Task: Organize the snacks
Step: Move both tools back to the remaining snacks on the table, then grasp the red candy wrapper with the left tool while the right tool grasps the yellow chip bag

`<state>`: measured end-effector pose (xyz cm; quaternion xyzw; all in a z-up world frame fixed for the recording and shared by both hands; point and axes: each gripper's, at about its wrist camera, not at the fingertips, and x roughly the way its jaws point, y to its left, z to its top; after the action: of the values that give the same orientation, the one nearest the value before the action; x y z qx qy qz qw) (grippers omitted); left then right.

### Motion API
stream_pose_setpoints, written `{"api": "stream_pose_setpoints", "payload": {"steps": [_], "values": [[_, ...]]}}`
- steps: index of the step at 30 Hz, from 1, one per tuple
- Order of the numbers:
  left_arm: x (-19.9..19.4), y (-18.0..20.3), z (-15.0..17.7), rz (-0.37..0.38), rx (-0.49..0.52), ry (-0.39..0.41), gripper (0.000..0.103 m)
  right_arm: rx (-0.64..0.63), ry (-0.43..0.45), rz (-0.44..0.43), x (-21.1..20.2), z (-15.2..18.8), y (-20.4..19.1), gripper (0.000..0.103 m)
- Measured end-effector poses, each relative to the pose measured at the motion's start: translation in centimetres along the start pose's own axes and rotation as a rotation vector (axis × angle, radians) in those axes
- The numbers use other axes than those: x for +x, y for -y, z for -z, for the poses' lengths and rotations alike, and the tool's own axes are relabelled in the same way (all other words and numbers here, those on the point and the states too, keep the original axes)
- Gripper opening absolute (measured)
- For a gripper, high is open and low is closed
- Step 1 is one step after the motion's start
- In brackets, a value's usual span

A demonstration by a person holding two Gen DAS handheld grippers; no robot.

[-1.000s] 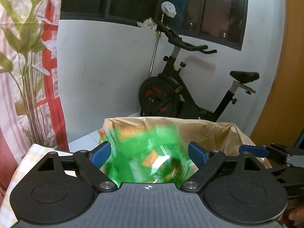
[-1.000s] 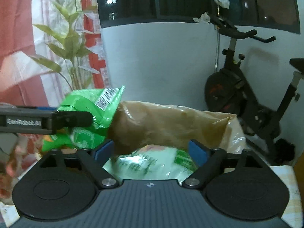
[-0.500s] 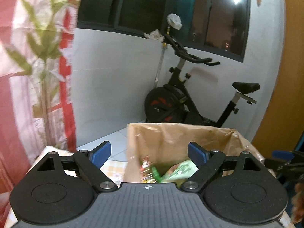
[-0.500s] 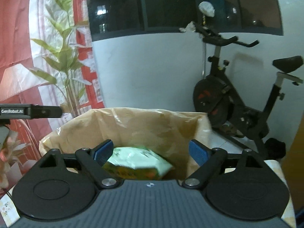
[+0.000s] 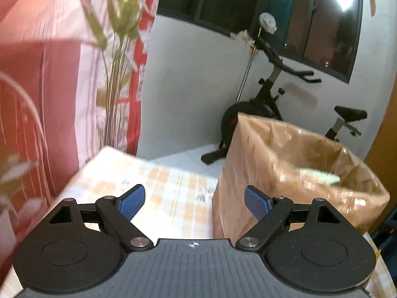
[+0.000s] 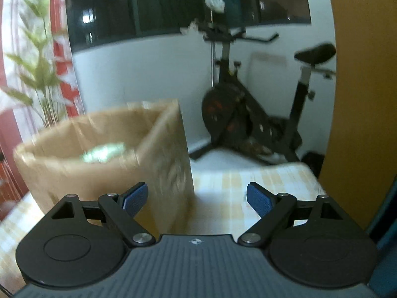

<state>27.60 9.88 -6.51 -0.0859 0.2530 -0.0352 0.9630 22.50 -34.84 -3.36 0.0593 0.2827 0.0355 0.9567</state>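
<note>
Swung apart from above the paper bag (image 5: 285, 173), green packet no longer between the left gripper (image 5: 193, 202) jaws.

Both pairs of jaws released and empty, right gripper (image 6: 197, 200) too. Bag upright on the checked counter (image 5: 173, 188): right of centre in the left wrist view, left of centre in the right wrist view. Pale green snack packet (image 6: 104, 152) blurred inside it, below the rim. Exercise bike (image 6: 248, 114) behind, against the white wall.

Each gripper, left (image 5: 192, 200) and right (image 6: 197, 198), is built of black linkage arms with silver pivot screws, ribbed blue fingertip pads (image 5: 131, 201), round black discs and a ridged grey housing bearing a small crosshair mark.
</note>
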Motion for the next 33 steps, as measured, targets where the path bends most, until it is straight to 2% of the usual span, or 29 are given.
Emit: {"api": "stream_pose_setpoints", "payload": {"steps": [6, 9, 20, 24, 28, 33], "values": [[1.1, 0.0, 2.8, 0.012, -0.018, -0.079, 0.088, -0.165, -0.12, -0.005, 3.8, 3.9, -2.2, 0.089], [1.3, -0.2, 3.6, 0.016, -0.02, -0.106, 0.087, -0.195, -0.19, -0.003, 5.2, 5.4, -2.5, 0.089], [2.7, 0.2, 7.6, 0.021, -0.033, -0.228, 0.087, -0.044, -0.231, -0.014, 2.6, 8.0, -1.2, 0.093], [3.5, 0.8, 8.5, 0.004, -0.01, -0.255, 0.085, 0.02, -0.262, -0.047, 2.3, 9.1, -1.0, 0.089], [3.5, 0.9, 8.9, 0.006, -0.008, -0.267, 0.085, 0.061, -0.241, -0.047, 1.8, 9.5, -0.9, 0.088], [3.8, 0.9, 9.6, -0.009, -0.009, -0.287, 0.085, 0.056, -0.216, -0.042, 1.4, 9.5, -1.2, 0.083]]}}
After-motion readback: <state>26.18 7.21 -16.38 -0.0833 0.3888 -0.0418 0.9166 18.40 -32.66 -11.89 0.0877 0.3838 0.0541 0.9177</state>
